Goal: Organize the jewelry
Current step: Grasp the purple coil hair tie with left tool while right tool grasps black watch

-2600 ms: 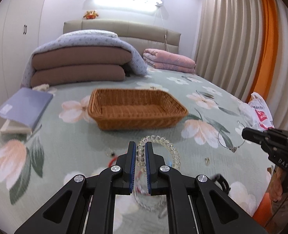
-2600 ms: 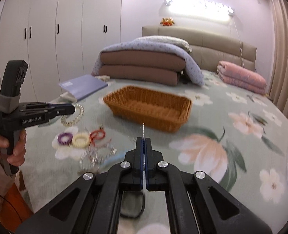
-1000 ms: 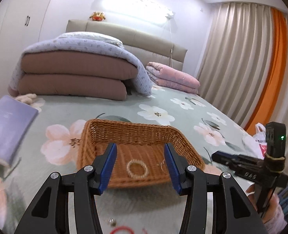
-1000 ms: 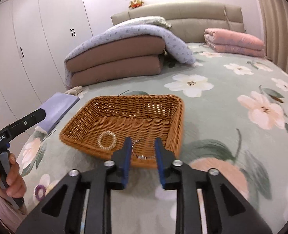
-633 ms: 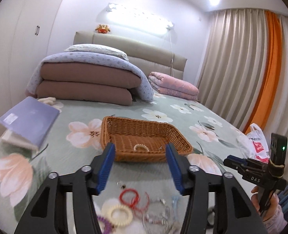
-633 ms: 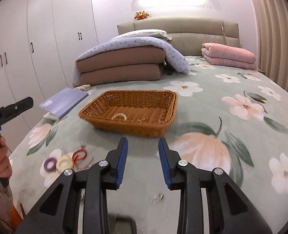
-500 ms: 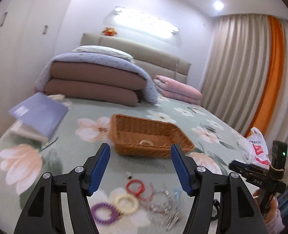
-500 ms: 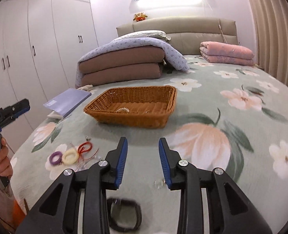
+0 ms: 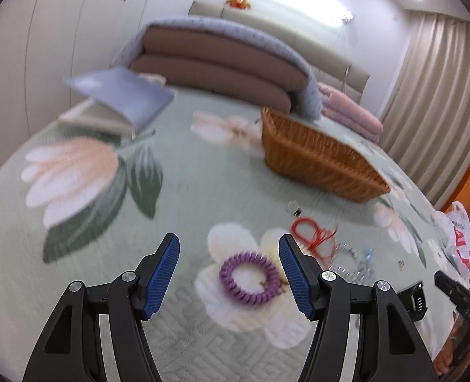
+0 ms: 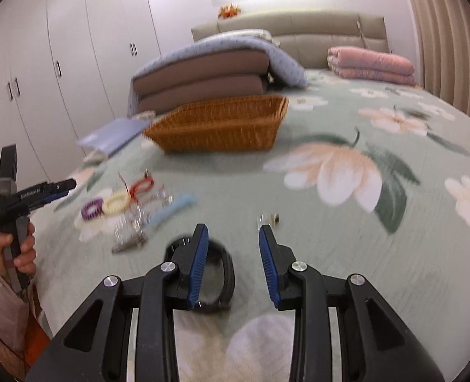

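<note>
My left gripper (image 9: pixel 229 256) is open and empty, low over the bedspread, with a purple coil hair tie (image 9: pixel 249 279) lying between its fingers. A red cord bracelet (image 9: pixel 311 234) and silver chains (image 9: pixel 351 261) lie just right of it. My right gripper (image 10: pixel 233 237) is open and empty; a black band (image 10: pixel 222 270) lies under its left finger and a small ring (image 10: pixel 268 218) just beyond its right fingertip. The purple tie (image 10: pixel 92 208), a cream coil tie (image 10: pixel 117 203) and a pale blue piece (image 10: pixel 172 210) lie to its left. The wicker basket (image 10: pixel 219 124) stands farther back.
Folded brown and blue quilts (image 10: pixel 203 76) and a pink blanket (image 10: pixel 372 62) lie near the headboard. A blue book (image 9: pixel 120 95) lies at the bed's left side. A plastic bag (image 9: pixel 456 238) sits at the right edge. White wardrobes (image 10: pixel 59 63) line the left wall.
Both grippers have released their pieces into the basket, opened, and drawn back and down to the jewelry pile. The left gripper now frames the purple hair tie.
</note>
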`<state>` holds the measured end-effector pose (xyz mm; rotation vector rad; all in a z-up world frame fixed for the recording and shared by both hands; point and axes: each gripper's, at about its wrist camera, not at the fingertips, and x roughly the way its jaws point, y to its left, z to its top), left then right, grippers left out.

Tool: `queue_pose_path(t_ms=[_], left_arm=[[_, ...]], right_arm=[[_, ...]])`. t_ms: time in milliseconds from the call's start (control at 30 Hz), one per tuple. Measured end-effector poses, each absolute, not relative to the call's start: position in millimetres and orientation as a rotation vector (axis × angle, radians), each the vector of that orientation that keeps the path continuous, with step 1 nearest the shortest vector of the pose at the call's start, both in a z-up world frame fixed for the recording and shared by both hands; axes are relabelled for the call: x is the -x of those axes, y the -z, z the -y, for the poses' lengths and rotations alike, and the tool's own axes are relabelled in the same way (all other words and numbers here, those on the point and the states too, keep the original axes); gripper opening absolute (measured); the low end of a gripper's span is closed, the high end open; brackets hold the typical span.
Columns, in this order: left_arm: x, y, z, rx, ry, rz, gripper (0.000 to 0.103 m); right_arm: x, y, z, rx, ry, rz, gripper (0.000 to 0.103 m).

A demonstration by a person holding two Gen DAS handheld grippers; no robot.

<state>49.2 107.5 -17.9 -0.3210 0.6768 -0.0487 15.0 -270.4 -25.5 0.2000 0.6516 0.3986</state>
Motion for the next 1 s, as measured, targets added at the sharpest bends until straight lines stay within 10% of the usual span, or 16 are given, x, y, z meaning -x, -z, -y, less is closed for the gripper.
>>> queue_pose_path(t_ms=[633, 1000], left_arm=[[-71, 46, -79, 0.212, 0.034, -0.824, 0.055], [-74, 48, -65, 0.111, -0.002, -0.826, 0.015]], right_arm=[[-24, 55, 249, -0.122, -0.392, -0.757, 0.036], [-30, 57, 250, -0.152, -0.39, -0.791, 0.032]])
